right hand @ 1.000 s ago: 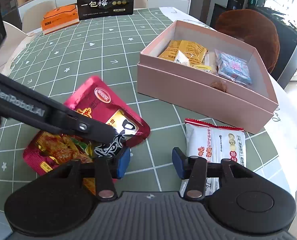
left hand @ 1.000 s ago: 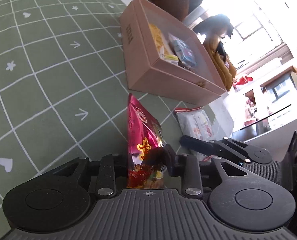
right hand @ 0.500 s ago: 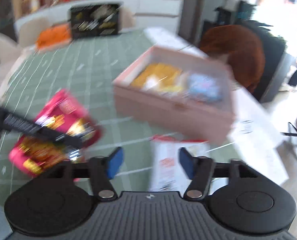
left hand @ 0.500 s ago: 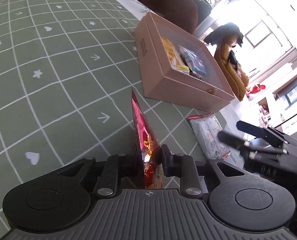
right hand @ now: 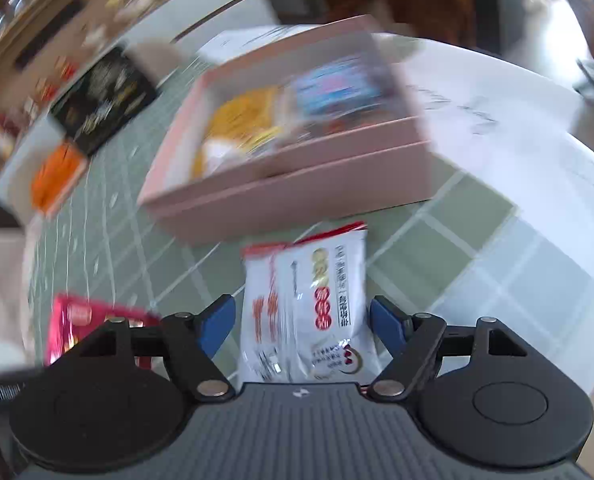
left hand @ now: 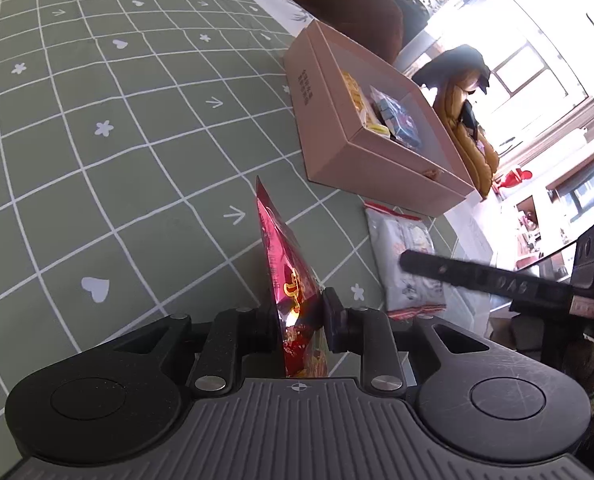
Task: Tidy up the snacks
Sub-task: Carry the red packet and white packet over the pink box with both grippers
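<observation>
So the left gripper is clamped tight on the bottom edge of a red foil snack bag, holding it up on edge above the green grid tablecloth, a little short of the open pink box. The right gripper has its jaws opening, and a white snack packet lies flat on the cloth between the blue pads without either touching it — it sits just in front of the box wall. My guess is both packs are light, crinkly and slippery, the foil one especially; it looks floppy, so a pinch on the sealed seam seems safer than squeezing the puffy middle, where the contents could get crushed. For the white one I'd close across its narrow width near the lower end. The box already has yellow packs and a blue one inside, so there's room but not loads. Writing-wise: the red bag shows a gold Chinese character, the white packet has Chinese text with red and gold dots, and the box side carries small print — none of it readable enough for me to quote.
</observation>
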